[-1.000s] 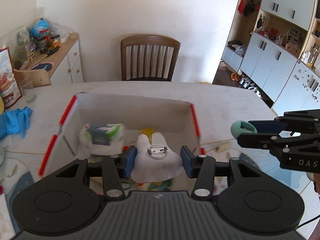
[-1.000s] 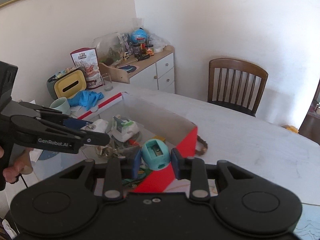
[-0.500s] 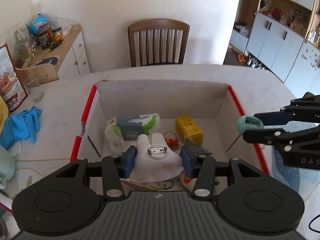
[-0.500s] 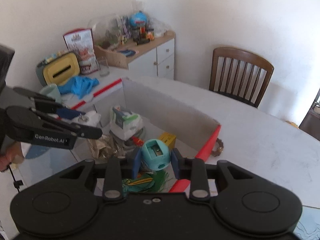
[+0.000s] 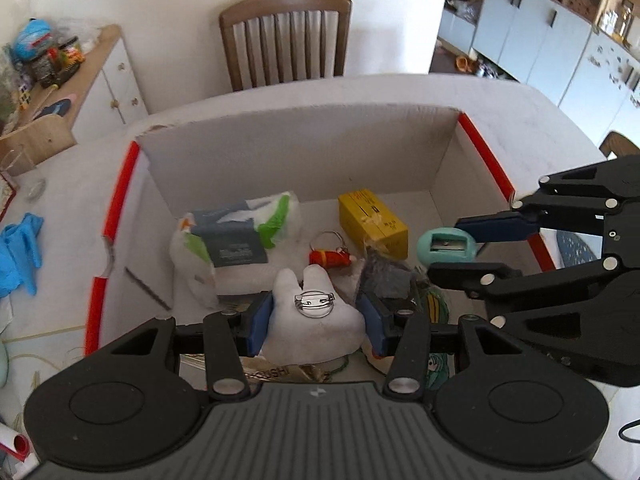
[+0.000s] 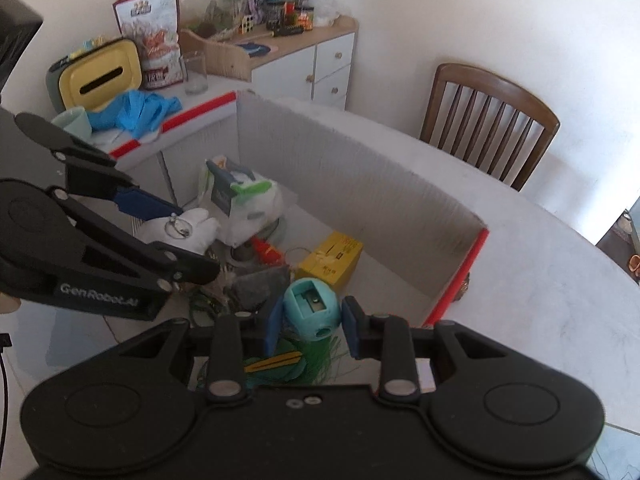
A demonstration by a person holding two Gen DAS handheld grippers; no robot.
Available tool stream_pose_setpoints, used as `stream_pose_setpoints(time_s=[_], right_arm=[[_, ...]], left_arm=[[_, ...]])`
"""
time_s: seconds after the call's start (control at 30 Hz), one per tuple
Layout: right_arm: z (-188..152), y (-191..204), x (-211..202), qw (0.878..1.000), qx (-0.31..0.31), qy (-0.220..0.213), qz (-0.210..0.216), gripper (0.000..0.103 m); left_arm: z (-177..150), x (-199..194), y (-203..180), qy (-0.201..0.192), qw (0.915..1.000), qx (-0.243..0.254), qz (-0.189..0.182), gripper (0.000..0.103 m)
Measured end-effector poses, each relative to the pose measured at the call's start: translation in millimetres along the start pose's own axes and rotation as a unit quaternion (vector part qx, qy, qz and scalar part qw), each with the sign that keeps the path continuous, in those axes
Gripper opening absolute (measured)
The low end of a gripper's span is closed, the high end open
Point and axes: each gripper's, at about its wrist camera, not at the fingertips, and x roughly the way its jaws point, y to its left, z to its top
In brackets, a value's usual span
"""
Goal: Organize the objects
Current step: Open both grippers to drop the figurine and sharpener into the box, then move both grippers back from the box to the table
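over box, l gripper clamps plush, ears fwd.

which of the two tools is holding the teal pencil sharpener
The right tool, over the box's right side, grips the teal pencil sharpener. The left tool holds the white plush brooch.

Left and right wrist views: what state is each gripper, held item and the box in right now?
Left gripper: shut on the white plush tooth-shaped brooch, above the box.
Right gripper: shut on the teal round pencil sharpener, above the box.
White cardboard box with red edges: open-topped, partly filled.
Yellow rectangular carton: lying on the box floor.
Wooden slat-back chair: unoccupied.
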Motion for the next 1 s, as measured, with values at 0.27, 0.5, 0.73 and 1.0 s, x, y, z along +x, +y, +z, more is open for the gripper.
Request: stream_pose_setpoints(time_s=[0.27,0.5,0.73,1.0], right_arm=[[-2.7,-1.0,6.4,1.000,-0.004,0.007,0.010,0.032],[-3.6,-3.9,-2.4,1.000,-0.003,0.000,0.022,0.035],[-6.4,-12.7,-17.3,1.000,0.010,-0.014,0.022,0.041],[-7.6,-25.6,-40.3,0.998,0.041,-0.038,0.032,0.049]], left_arm=[[1.4,17.2,0.0,0.032,0.9995,0.006,-0.006,0.049],[2.6,23.0,6.4,0.043,0.9989,-0.010,-0.018,0.052],[0.8,17.8,12.7,0.030,0.9988,-0.034,-0.018,0.066],[-2.5,-2.0,10.3,0.004,0.9993,-0.035,-0.009,0.069]])
